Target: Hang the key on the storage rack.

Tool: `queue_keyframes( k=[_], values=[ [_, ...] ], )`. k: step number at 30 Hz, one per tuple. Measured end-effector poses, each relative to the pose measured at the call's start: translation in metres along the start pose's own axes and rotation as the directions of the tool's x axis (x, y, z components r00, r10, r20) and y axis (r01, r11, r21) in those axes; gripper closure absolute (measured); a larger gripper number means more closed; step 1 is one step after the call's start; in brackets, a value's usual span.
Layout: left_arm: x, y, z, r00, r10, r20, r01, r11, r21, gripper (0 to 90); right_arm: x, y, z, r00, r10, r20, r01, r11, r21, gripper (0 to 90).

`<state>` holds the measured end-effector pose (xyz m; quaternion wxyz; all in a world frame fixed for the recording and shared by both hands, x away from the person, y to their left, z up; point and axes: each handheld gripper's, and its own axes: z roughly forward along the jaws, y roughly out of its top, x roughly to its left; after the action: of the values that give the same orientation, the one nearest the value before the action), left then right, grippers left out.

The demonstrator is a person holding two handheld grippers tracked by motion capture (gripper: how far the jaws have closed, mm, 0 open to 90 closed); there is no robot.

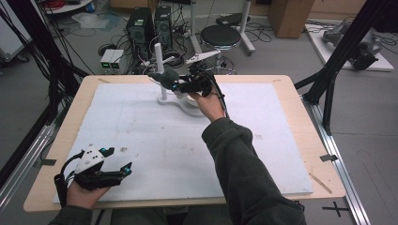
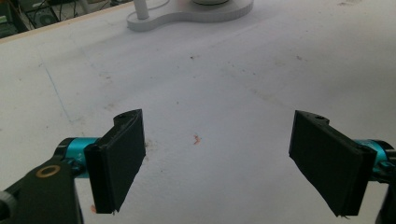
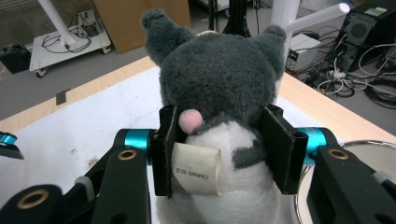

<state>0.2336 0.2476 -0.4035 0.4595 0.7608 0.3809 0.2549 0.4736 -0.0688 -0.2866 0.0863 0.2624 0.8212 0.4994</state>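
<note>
- Your right gripper (image 3: 219, 149) is clamped on a grey-and-white plush toy (image 3: 219, 84), one black jaw pressed into each side of its body; in the high view the gripper (image 1: 180, 86) holds the toy (image 1: 165, 76) up at the far middle of the table
- Toy faces away from the right gripper view: two grey ears up top, a pink tail, and a paper tag (image 3: 196, 169) printed "©'25 SANRIO" just below the tail
- You hold the toy beside the white stand (image 1: 176, 101), next to its upright post (image 1: 159, 61); whether toy and post touch cannot be told
- Round metal rim (image 3: 369, 149) sits at the lower right edge of the right gripper view, partly hidden by the gripper body
- Your left gripper (image 2: 217, 163) has its jaws spread wide with nothing between them, above the white mat (image 2: 233, 93); in the high view it (image 1: 117, 161) sits at the near left corner, well apart from the toy
- Mat shows small specks and scuffs; the stand's base (image 2: 187, 16) lies at its far end
- Wooden table (image 1: 300, 108) edges show around the mat
</note>
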Motion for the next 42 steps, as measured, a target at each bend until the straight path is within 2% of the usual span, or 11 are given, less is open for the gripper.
queue_keyframes(
  k=[22, 33, 42],
  values=[
    [0.001, 0.0, -0.001, 1.0, -0.001, -0.003, 0.001, 1.0, -0.004, 18.9, -0.013, -0.006, 0.008, 0.9989, 0.039, 0.027, -0.04, 0.9987, 0.033, 51.7],
    [0.001, 0.0, -0.001, 1.0, -0.001, -0.003, 0.001, 1.0, -0.005, 18.9, -0.013, -0.008, 0.014, 0.9986, 0.033, 0.042, -0.035, 0.9979, 0.054, 51.7],
    [0.001, 0.0, -0.001, 1.0, 0.002, -0.004, -0.002, 1.0, -0.003, 18.9, -0.015, -0.017, 0.02, 0.9971, 0.049, 0.058, -0.054, 0.9956, 0.077, 51.6]
  ],
)
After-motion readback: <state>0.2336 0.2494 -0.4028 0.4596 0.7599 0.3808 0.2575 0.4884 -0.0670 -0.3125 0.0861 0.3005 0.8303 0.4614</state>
